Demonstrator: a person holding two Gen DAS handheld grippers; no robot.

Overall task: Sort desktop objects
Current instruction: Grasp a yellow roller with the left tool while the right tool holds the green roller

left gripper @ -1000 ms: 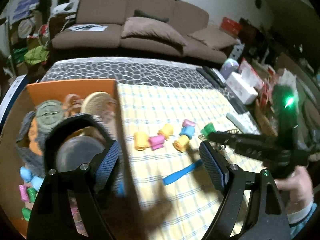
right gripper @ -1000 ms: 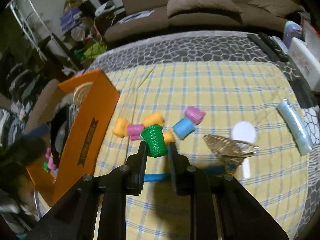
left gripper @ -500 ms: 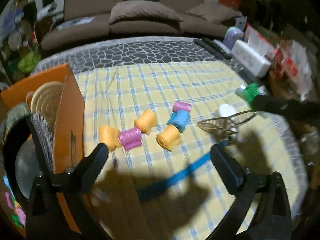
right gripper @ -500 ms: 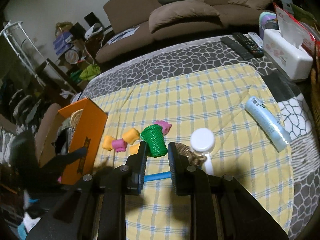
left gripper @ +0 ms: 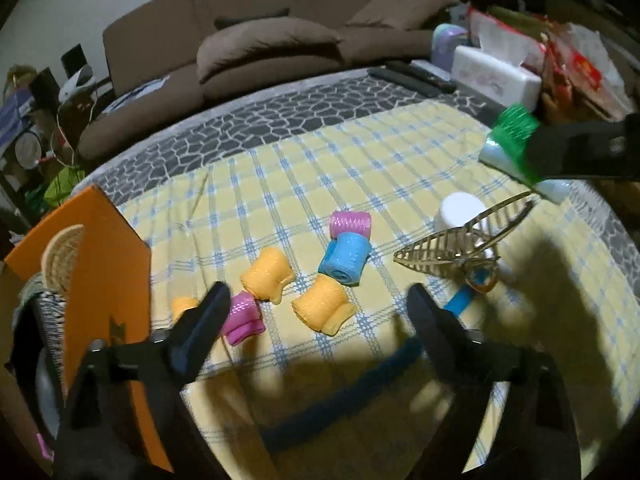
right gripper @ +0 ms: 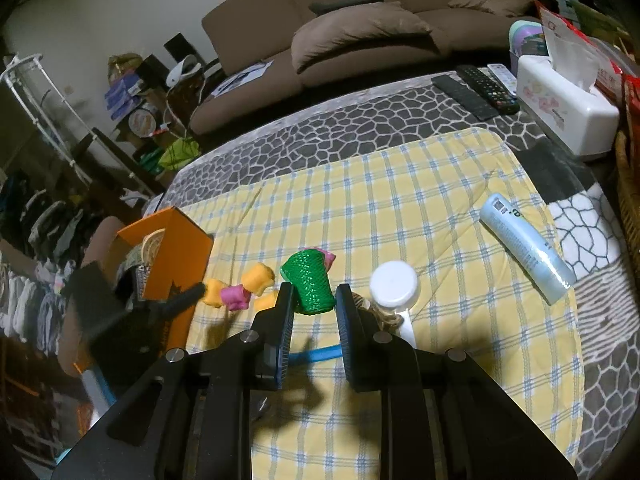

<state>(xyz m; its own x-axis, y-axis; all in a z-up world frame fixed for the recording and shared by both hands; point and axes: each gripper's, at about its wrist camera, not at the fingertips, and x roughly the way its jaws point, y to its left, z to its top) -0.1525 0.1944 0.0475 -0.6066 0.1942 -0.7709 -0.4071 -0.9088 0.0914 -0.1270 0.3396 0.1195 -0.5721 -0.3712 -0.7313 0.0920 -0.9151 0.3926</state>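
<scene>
Several hair rollers lie on the yellow checked cloth (left gripper: 360,168): yellow ones (left gripper: 324,308) (left gripper: 268,276), a pink one (left gripper: 242,318), a blue one (left gripper: 344,256) and a purple one (left gripper: 351,224). My left gripper (left gripper: 318,312) hovers low over them, its jaws closing. One yellow roller sits between the fingers, with neither pad pressing on it. My right gripper (right gripper: 314,296) is shut on a green roller (right gripper: 310,286) and holds it above the cloth; the green roller (left gripper: 514,128) also shows at the right of the left wrist view.
An orange box (left gripper: 108,264) holding a woven disc and other items stands at the cloth's left edge. A gold claw clip (left gripper: 452,244), a white round lid (right gripper: 394,284), a blue stick (left gripper: 460,300) and a pale tube (right gripper: 524,248) lie to the right. Tissue box (right gripper: 560,96) and remotes (right gripper: 480,88) sit behind.
My left gripper swung from above the orange box to low over the rollers, its jaws widening and then narrowing. The right gripper lifted the green roller up and off to the right.
</scene>
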